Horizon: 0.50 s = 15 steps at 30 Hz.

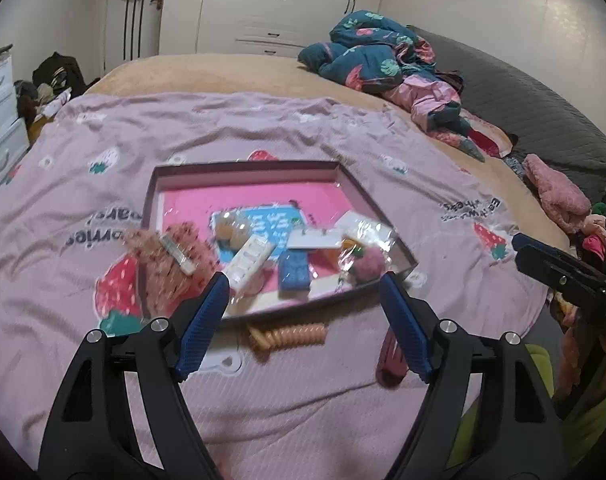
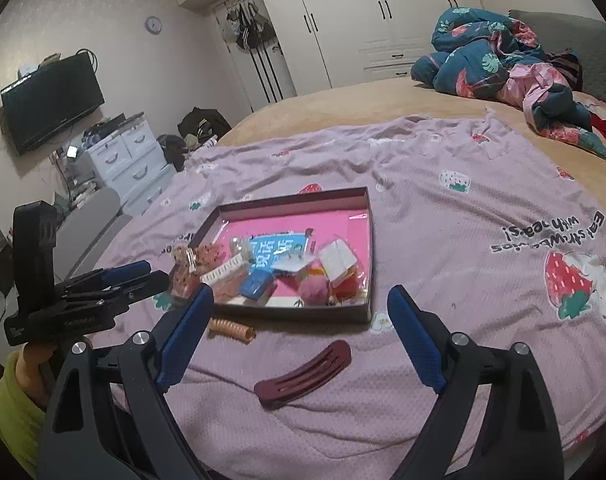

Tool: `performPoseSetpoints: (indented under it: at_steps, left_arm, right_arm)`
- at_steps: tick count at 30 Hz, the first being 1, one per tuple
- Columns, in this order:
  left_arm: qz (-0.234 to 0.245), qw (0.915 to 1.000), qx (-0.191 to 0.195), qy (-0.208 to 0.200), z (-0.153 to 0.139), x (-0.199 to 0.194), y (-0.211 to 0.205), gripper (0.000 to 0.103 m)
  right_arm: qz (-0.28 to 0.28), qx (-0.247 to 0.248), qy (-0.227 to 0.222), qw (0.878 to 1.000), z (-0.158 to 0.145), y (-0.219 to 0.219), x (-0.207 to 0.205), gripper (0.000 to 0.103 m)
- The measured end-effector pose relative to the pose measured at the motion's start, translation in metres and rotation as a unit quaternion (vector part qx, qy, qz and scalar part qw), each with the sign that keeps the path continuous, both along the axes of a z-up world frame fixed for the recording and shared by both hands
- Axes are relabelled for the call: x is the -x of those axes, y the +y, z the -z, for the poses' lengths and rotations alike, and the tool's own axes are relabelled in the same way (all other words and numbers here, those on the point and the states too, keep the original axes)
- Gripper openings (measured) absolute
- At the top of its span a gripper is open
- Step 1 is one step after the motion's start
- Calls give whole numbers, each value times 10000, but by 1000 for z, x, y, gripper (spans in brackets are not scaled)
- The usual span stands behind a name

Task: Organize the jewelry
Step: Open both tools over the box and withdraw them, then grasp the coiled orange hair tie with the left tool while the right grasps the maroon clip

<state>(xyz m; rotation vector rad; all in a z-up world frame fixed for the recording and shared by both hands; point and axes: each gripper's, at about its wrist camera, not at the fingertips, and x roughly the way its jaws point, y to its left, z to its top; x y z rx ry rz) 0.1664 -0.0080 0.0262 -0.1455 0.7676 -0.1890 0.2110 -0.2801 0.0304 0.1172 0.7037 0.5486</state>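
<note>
- Your left gripper [image 1: 303,280] hangs just short of the tray [image 2: 365,314], jaws wide and holding nothing. You are likely lined up either to reach into the tray or to take something lying before it.
- Your right gripper [image 2: 301,294] hovers likewise, jaws wide and empty, with the clip [image 2: 303,376] lying on the sheet [image 2: 463,208] between its fingers in that view. It looks the natural arm for the clip.
- The jewelry sits mostly in the tray, bunched toward the near end: a card [image 2: 259,284], a pompom [image 2: 313,290], a white strip [image 1: 249,260] and several clear packets. The far end shows bare pink floor, so there is room for sorting.
- Two pieces lie outside on the sheet: the coil [image 2: 231,330] touching or just beside the tray's near wall, and the clip nearer you, apart from the tray.
- A scrunchie [image 1: 163,264] drapes over the tray's left wall, half in and half out.
- In your way: the near wall must be cleared on any drop, and the piled packets may slide or snag.
- The soft, wrinkled sheet will probably give under a flat clip, so pinching it cleanly may be awkward.
- A heaped quilt [image 2: 483,56] lies well apart at the far side of the bed.
</note>
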Motion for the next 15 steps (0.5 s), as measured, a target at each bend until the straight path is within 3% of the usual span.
performPoseSetpoints:
  at_steps: [15]
  left_arm:
    - [-136, 9974, 26, 708, 59, 8, 17, 69]
  right_arm:
    - [-303, 361, 485, 9977, 40, 18, 12, 88]
